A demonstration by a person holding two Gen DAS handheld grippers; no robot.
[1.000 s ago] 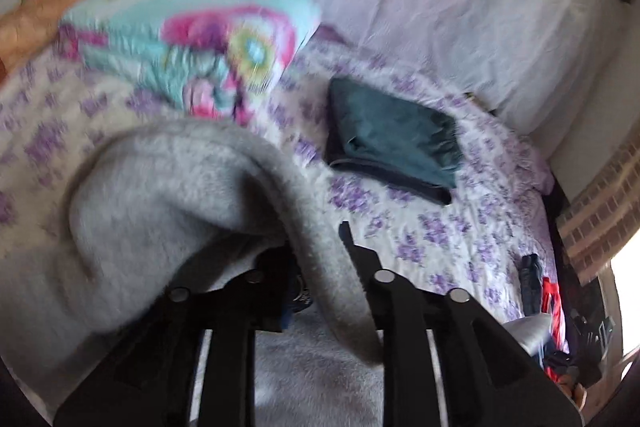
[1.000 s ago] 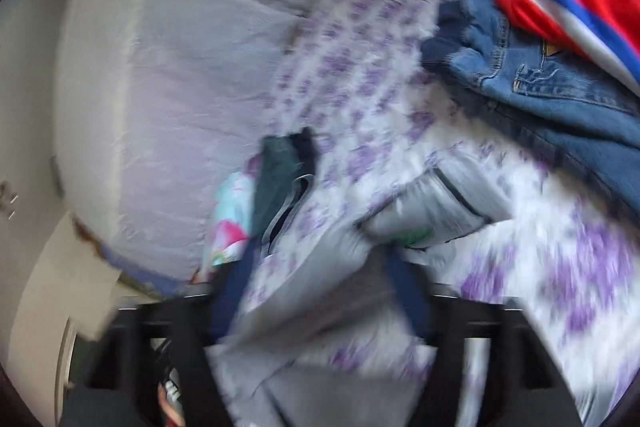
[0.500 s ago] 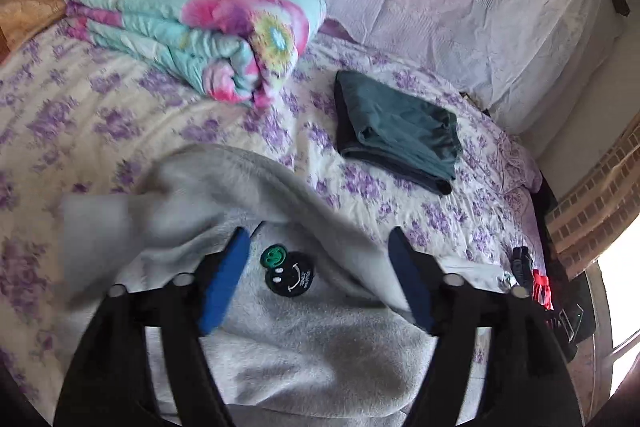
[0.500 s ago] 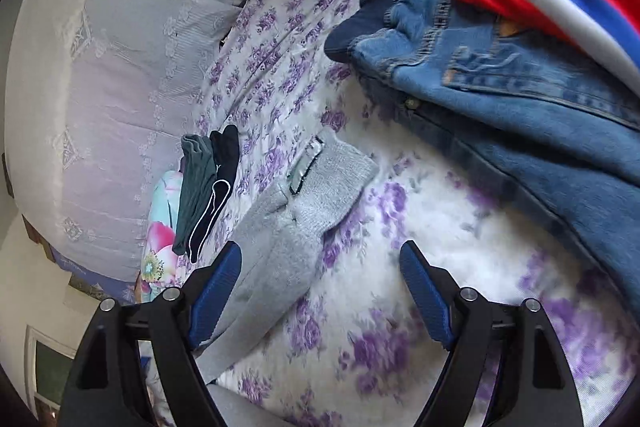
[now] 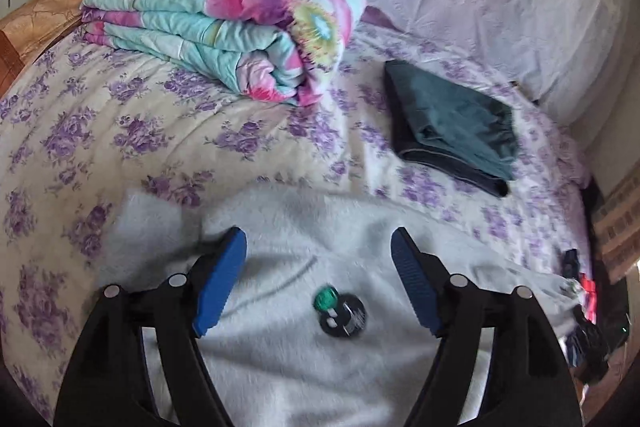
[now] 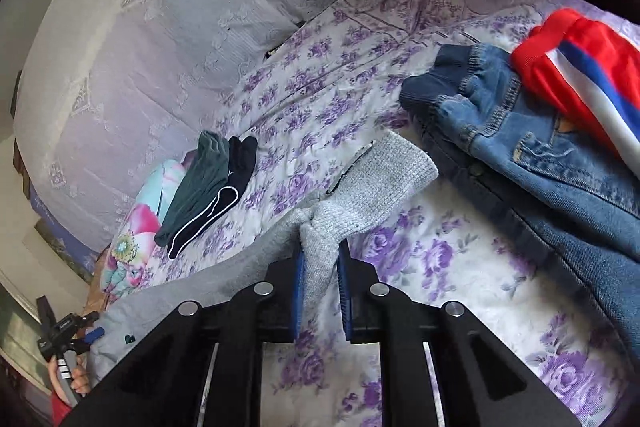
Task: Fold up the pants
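Grey fleece pants [image 5: 320, 367] lie spread on the flowered bed sheet [image 5: 120, 131], with a green and a black round patch [image 5: 340, 311] facing up. My left gripper [image 5: 316, 239] hovers over them, jaws wide open, nothing between the blue pads. In the right wrist view one grey pant leg [image 6: 376, 187] runs out to its ribbed cuff. My right gripper [image 6: 322, 255] is closing on this leg just behind the cuff, and the bunched fabric is pinched between its pads.
A folded flowered quilt [image 5: 224, 23] and a folded dark green garment [image 5: 452, 131] lie further up the bed by the white pillows. Blue jeans [image 6: 520, 147] and a red striped garment [image 6: 580, 67] lie right of the cuff. A person's hand [image 6: 76, 383] shows at lower left.
The left gripper let go of the grey fabric and opened; the fabric dropped flat. The right gripper, open half a second ago, has closed on the grey leg.
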